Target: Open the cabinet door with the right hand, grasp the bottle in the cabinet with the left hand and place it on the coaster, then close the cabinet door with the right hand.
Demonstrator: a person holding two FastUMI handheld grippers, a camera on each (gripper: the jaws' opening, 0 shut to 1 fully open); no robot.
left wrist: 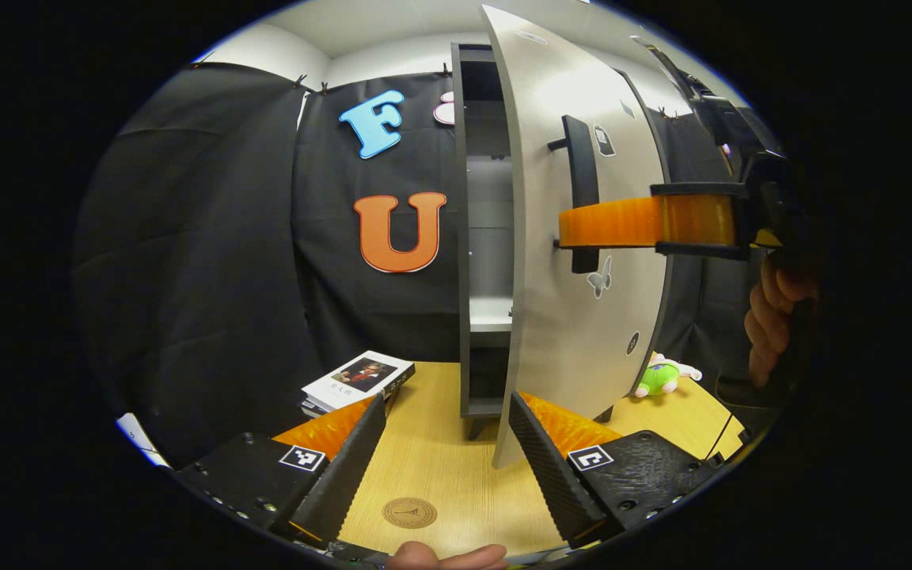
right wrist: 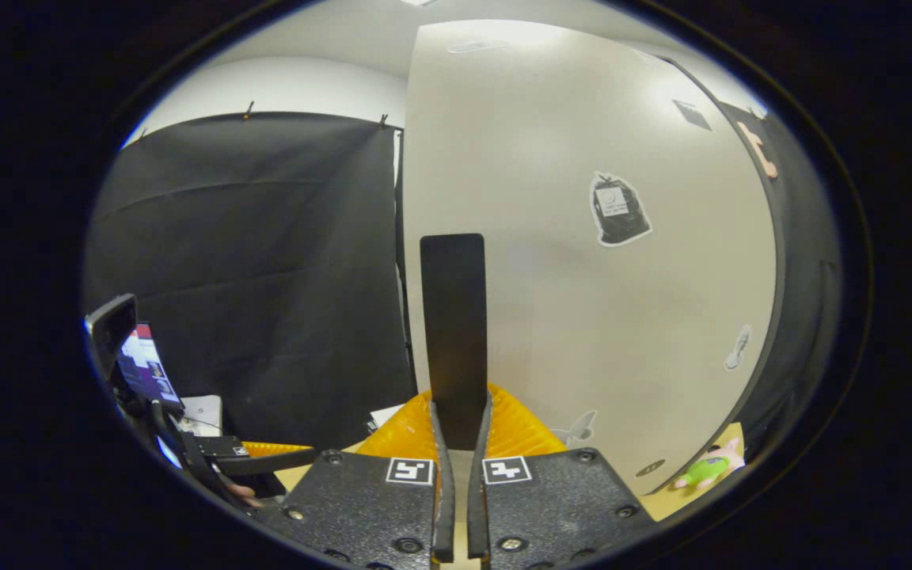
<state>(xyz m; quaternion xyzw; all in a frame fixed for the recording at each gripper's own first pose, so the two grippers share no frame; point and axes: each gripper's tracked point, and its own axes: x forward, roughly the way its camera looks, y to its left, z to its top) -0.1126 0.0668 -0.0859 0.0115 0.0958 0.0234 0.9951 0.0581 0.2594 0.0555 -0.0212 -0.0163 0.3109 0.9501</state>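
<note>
Fingers of the left gripper (left wrist: pixel 448 467) stand wide apart and empty in the left gripper view, low over the tabletop (left wrist: pixel 456 467) with the coaster (left wrist: pixel 409 512) near between them; the cabinet door (left wrist: pixel 575 237) stands partly open, its handle (left wrist: pixel 583 190) held by the right gripper (left wrist: pixel 622 223), and no bottle can be made out on the shelves. In the right gripper view, the fingers (right wrist: pixel 442 475) pinch the handle; pull steadily outward until the door clears the left hand's reach.
</note>
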